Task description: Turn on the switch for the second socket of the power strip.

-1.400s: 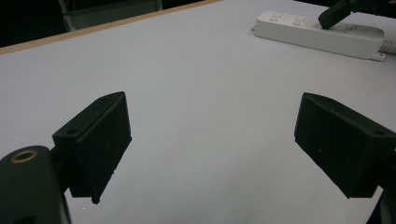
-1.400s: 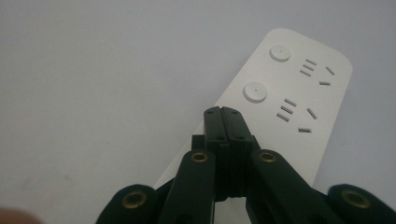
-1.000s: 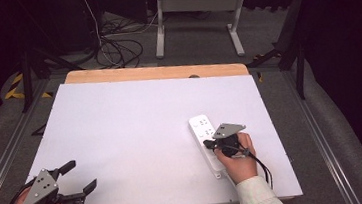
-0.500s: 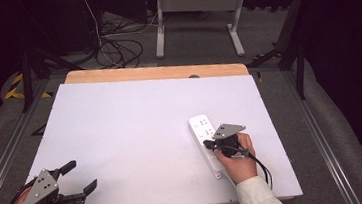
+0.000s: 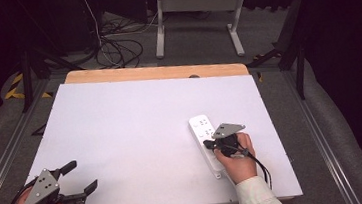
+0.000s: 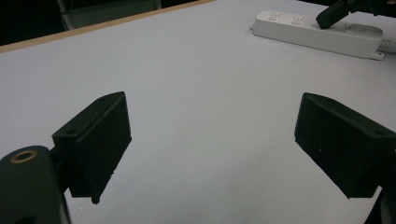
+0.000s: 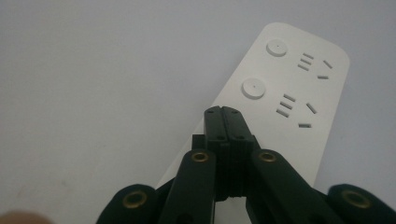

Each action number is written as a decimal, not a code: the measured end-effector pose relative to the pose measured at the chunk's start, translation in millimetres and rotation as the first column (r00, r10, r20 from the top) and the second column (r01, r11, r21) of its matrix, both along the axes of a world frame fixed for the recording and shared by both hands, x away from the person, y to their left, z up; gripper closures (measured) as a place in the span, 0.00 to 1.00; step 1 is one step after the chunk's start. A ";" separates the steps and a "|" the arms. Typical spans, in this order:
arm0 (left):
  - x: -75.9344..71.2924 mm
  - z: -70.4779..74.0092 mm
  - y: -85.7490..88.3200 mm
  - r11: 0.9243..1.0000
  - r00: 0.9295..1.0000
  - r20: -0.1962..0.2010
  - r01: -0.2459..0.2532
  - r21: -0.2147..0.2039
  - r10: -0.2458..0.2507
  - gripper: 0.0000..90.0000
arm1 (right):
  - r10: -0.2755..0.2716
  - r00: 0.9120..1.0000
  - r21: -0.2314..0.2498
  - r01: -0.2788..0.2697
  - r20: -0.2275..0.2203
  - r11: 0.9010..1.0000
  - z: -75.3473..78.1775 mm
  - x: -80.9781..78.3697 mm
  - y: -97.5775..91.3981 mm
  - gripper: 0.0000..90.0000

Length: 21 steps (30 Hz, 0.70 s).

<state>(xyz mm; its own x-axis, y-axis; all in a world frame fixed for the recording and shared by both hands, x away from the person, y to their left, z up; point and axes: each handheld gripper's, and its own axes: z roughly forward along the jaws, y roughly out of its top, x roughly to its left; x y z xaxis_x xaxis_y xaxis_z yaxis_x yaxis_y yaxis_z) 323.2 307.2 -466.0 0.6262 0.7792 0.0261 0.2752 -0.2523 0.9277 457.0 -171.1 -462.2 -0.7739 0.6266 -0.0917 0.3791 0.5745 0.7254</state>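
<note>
A white power strip (image 5: 204, 141) (image 7: 289, 102) (image 6: 317, 33) lies on the white table (image 5: 136, 131), right of centre, with round buttons and sockets on its top. My right gripper (image 5: 208, 143) (image 7: 223, 112) hovers over or touches the strip's middle, its jaws pressed together with nothing between them. In the left gripper view its black tip (image 6: 332, 14) rests above the strip. My left gripper (image 5: 80, 177) (image 6: 212, 140) sits near the table's front left corner, jaws wide apart and empty, pointing across the table toward the strip.
The table has a wooden strip (image 5: 156, 73) along its far edge. Beyond it stand a grey frame (image 5: 195, 10) and loose cables (image 5: 113, 48) on the floor. Metal rails (image 5: 317, 134) run along both sides of the table.
</note>
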 end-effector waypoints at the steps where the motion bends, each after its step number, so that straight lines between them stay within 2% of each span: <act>1: 0.0 -0.1 0.0 1.000 1.000 -0.001 0.001 0.002 -0.001 0.13 | -0.002 1.000 -0.002 0.002 -0.004 1.000 0.3 0.1 0.3 1.00; 6: 0.1 -0.6 -0.6 1.000 1.000 -0.003 0.002 -0.003 -0.002 0.13 | -0.009 1.000 -0.016 0.009 -0.011 1.000 1.1 1.0 2.1 1.00; 14: 0.7 -1.0 -0.3 1.000 1.000 -0.007 0.001 -0.007 -0.001 0.13 | -0.006 1.000 -0.019 0.006 0.011 1.000 0.8 -0.9 2.8 1.00; 18: 1.0 -1.1 0.1 1.000 1.000 -0.006 0.002 -0.003 -0.002 0.13 | -0.007 1.000 0.024 0.007 0.009 1.000 -0.3 -0.9 -0.7 1.00; 21: 1.0 -1.1 0.1 1.000 1.000 -0.006 0.002 -0.003 -0.002 0.13 | -0.007 1.000 0.035 0.006 0.021 0.999 1.1 -2.3 -1.5 1.00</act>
